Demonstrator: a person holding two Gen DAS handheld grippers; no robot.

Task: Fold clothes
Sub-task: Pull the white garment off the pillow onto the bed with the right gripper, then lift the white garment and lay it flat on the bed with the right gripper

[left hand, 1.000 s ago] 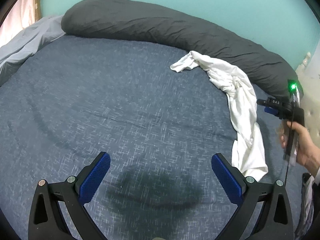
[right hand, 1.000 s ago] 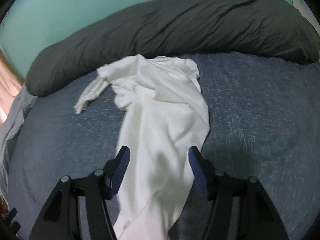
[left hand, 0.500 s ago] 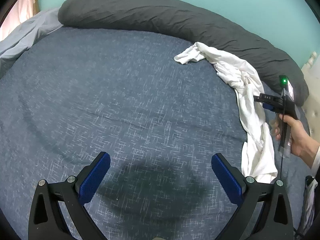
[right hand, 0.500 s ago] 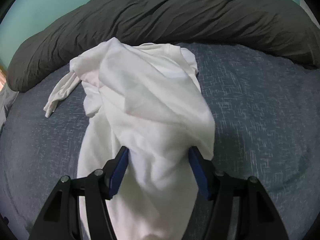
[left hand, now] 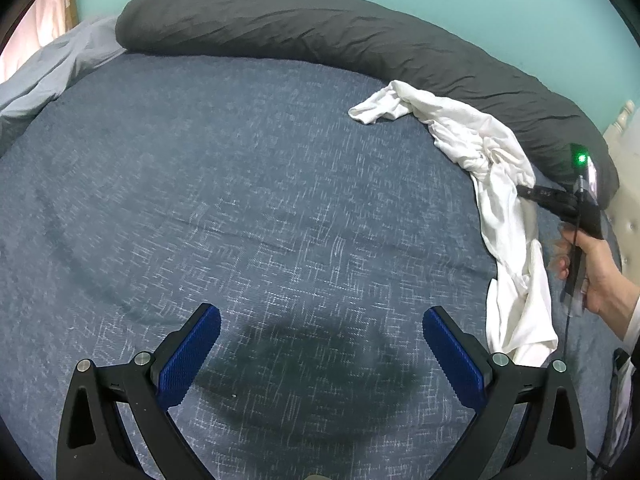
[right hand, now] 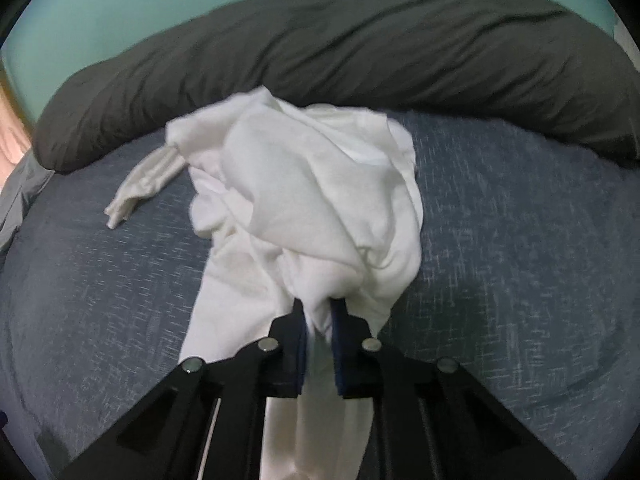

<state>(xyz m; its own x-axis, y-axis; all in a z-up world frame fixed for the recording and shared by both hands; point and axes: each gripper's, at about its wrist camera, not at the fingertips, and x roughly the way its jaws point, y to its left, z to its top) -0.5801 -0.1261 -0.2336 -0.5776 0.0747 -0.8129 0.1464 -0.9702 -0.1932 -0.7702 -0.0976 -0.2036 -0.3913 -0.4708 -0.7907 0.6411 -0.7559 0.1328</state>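
What we cannot make out

The white garment [right hand: 304,208] runs off the bottom edge of the right wrist view, its lower end hidden behind the right gripper [right hand: 319,312]. At the left wrist view's right edge, the person's hand [left hand: 592,268] is cut off at the sleeve.

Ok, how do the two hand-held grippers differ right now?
The right hand-held gripper has just closed on the white garment; the left hand-held gripper is open and empty. The right one is at the garment, the left over bare blue bedspread. Both have blue pads.
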